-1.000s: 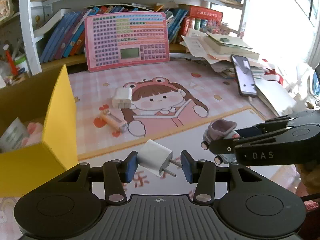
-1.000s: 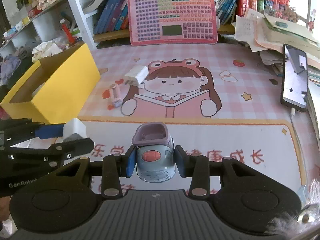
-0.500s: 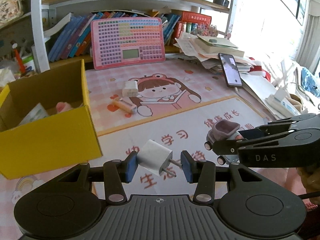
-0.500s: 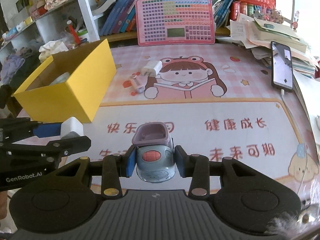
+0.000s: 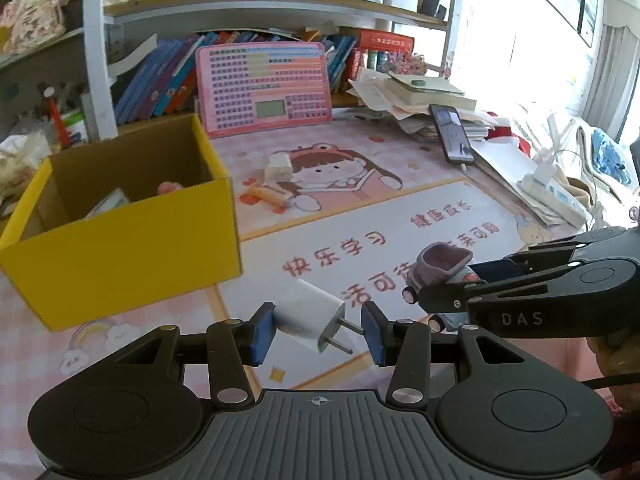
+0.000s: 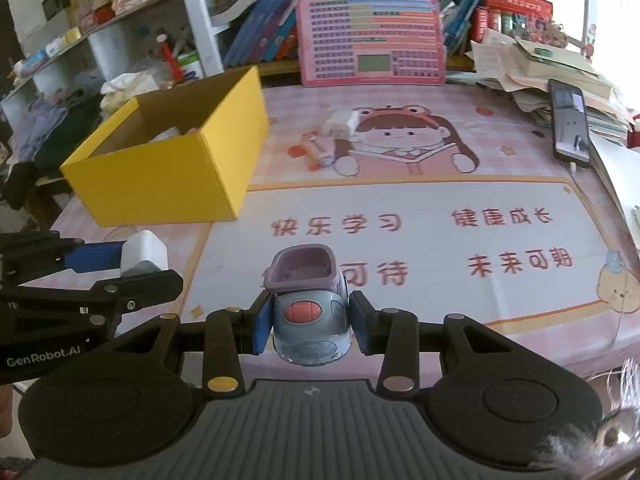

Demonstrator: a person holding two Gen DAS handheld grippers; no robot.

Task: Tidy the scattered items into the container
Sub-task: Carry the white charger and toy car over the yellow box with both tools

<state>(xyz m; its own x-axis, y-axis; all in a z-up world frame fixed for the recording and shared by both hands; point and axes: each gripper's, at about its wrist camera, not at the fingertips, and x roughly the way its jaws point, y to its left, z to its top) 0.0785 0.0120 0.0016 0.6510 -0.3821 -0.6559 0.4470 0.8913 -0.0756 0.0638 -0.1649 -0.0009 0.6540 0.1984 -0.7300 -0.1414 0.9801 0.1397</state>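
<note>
My left gripper is shut on a white charger plug, held above the mat with its prongs against the right pad. My right gripper is shut on a grey-blue toy car with a purple tub on top. Each gripper shows at the edge of the other's view: the car to the right, the plug to the left. The yellow box stands open ahead on the left, with a pink item and a packet inside. On the mat lie a white adapter and an orange tube.
A pink keyboard toy leans on the bookshelf at the back. A phone lies by a stack of papers and books on the right. A white power strip sits at the right edge.
Both grippers have drawn back from the shelf with plug and car still held. The yellow box, cut off at the left before, now shows whole ahead.
</note>
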